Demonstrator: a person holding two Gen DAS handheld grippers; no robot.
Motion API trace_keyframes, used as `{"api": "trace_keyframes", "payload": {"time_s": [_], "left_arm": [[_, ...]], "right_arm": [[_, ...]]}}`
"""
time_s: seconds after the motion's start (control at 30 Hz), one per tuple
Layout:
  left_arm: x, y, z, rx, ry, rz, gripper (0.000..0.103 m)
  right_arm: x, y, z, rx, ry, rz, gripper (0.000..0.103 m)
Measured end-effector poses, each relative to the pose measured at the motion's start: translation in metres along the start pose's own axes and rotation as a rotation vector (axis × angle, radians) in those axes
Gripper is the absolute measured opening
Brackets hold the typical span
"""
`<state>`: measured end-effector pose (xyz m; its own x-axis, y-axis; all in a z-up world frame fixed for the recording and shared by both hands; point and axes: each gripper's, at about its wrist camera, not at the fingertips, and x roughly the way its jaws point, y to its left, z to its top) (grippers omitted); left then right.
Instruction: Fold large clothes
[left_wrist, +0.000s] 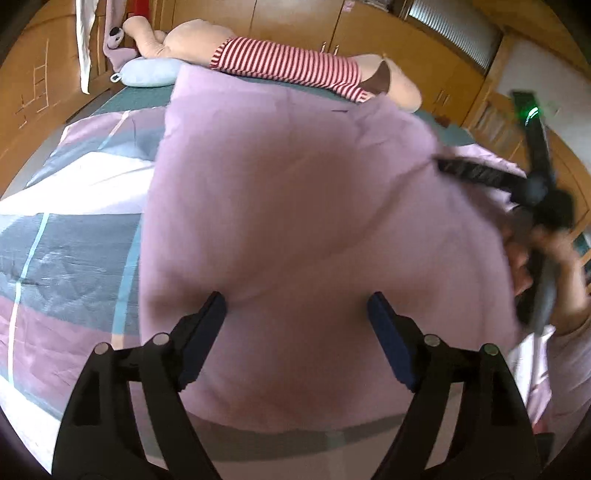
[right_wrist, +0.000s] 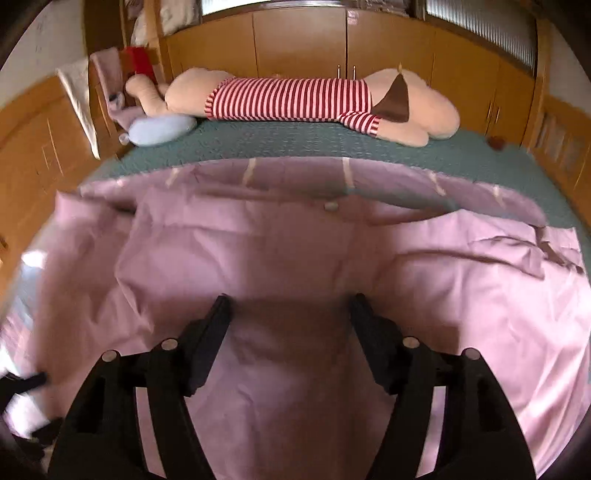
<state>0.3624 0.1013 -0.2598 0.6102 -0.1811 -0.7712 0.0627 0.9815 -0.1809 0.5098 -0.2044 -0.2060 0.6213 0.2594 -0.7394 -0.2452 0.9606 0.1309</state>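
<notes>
The left tool (left_wrist: 296, 317) stands with its jaws apart over the pink sheet (left_wrist: 288, 192), nothing between the pads, and the right tool (right_wrist: 290, 314) likewise hangs parted above the same cloth, gripping nothing. Only the left wrist view shows the other tool out at the right in a blurred hand (left_wrist: 554, 258) — and the patterned quilt (left_wrist: 66, 258) beside the sheet; only the right wrist view shows the sheet's far edge lying on the green bed cover (right_wrist: 295, 144) before the striped plush toy (right_wrist: 295, 99).
</notes>
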Motion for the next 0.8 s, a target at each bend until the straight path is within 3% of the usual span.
{"api": "trace_keyframes", "payload": {"time_s": [0.1,0.13,0.23,0.3,0.33,0.37,0.4,0.43,0.47,0.53,0.6,0.63,0.67,0.7,0.77,0.8], "left_arm": [[-0.001,0.008,0.001,0.002,-0.001,0.05,0.083],[-0.001,0.011,0.001,-0.004,-0.003,0.07,0.083],[0.003,0.022,-0.003,-0.044,0.013,0.111,0.086],[0.007,0.027,-0.005,-0.064,0.017,0.123,0.09],[0.009,0.03,-0.005,-0.076,0.021,0.116,0.092],[0.011,0.033,-0.004,-0.09,0.025,0.105,0.092],[0.013,0.035,-0.003,-0.108,0.03,0.1,0.093],[0.014,0.037,-0.003,-0.119,0.037,0.101,0.093],[0.014,0.039,-0.004,-0.124,0.045,0.106,0.093],[0.008,0.037,-0.003,-0.134,0.012,0.114,0.09],[-0.009,0.028,0.0,-0.108,-0.062,0.097,0.089],[-0.016,0.02,0.002,-0.082,-0.092,0.089,0.089],[-0.021,0.012,0.003,-0.045,-0.111,0.098,0.089],[-0.018,0.009,0.003,-0.024,-0.1,0.11,0.089],[-0.005,0.006,-0.001,-0.006,-0.042,0.136,0.091],[0.005,0.01,-0.005,-0.013,-0.008,0.162,0.092]], "right_arm": [[-0.045,-0.006,-0.011,-0.003,-0.092,0.155,0.071],[-0.052,-0.005,-0.014,-0.04,-0.1,0.151,0.072],[-0.05,-0.034,-0.029,-0.113,-0.032,-0.015,0.071],[-0.034,-0.115,-0.026,0.029,-0.006,-0.117,0.07],[-0.035,-0.145,-0.025,0.106,-0.008,-0.169,0.055],[-0.039,-0.191,-0.024,0.23,-0.012,-0.191,0.054],[-0.041,-0.208,-0.024,0.272,-0.009,-0.255,0.059],[-0.047,-0.223,-0.021,0.295,0.001,-0.415,0.079],[-0.055,-0.226,-0.018,0.285,-0.016,-0.511,0.081],[-0.074,-0.215,-0.019,0.27,-0.098,-0.452,0.081],[-0.1,-0.175,-0.023,0.194,-0.188,-0.304,0.084],[-0.103,-0.161,-0.023,0.156,-0.202,-0.256,0.089],[-0.101,-0.142,-0.025,0.103,-0.192,-0.173,0.089],[-0.087,-0.132,-0.018,0.091,-0.155,-0.145,0.089],[-0.063,-0.139,-0.019,0.108,-0.081,-0.171,0.088],[-0.045,-0.163,-0.016,0.165,-0.049,-0.271,0.088]]}}
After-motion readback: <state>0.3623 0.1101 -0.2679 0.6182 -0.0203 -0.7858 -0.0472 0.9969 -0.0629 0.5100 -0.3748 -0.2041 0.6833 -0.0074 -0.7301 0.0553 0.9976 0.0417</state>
